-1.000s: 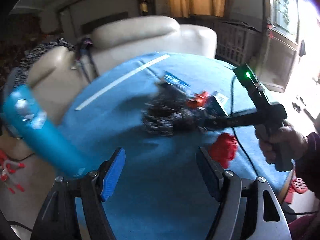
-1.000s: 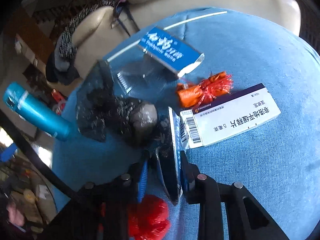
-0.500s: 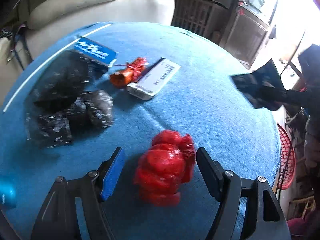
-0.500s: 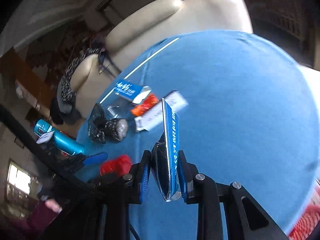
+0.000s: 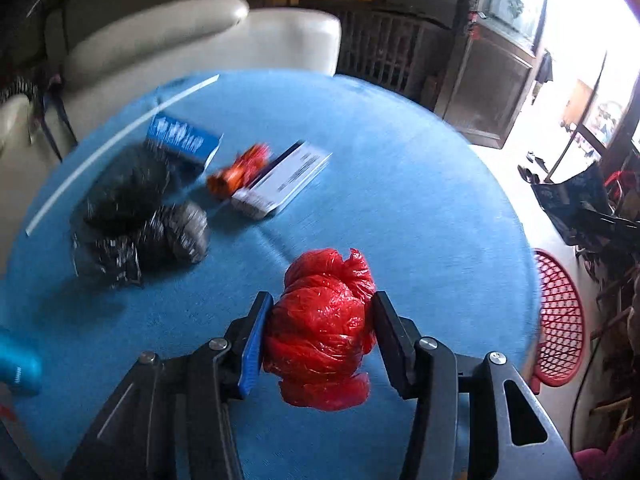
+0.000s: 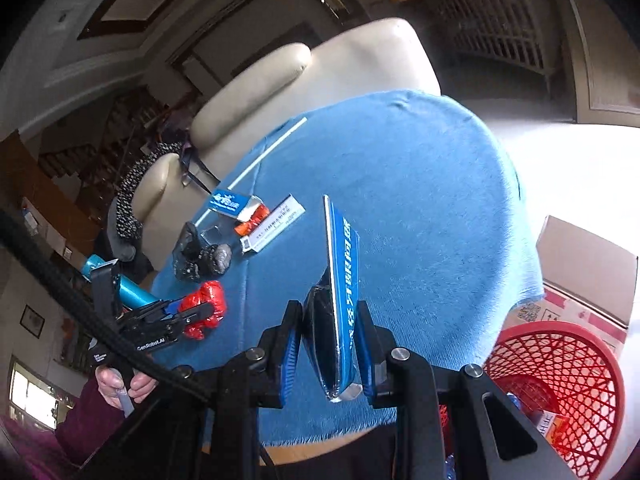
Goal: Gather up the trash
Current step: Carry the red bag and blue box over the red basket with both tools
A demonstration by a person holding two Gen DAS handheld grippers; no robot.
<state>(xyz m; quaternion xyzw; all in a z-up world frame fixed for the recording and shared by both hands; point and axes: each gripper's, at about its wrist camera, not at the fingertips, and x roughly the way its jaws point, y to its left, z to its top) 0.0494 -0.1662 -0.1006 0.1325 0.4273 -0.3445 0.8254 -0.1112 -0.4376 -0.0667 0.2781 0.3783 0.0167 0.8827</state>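
Crumpled red plastic bag [image 5: 322,332] on round blue-clothed table [image 5: 400,200], black plastic bags [image 5: 148,220] behind-left, red mesh basket [image 6: 560,372] beside table edge.

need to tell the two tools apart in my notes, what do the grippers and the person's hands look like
Both are black linkage frames with silver pivot bolts. The left gripper and the right gripper each have a blue pad on the left finger. The left one's body carries white lettering and a black braided cable. The left hand is bare, with a maroon sleeve.
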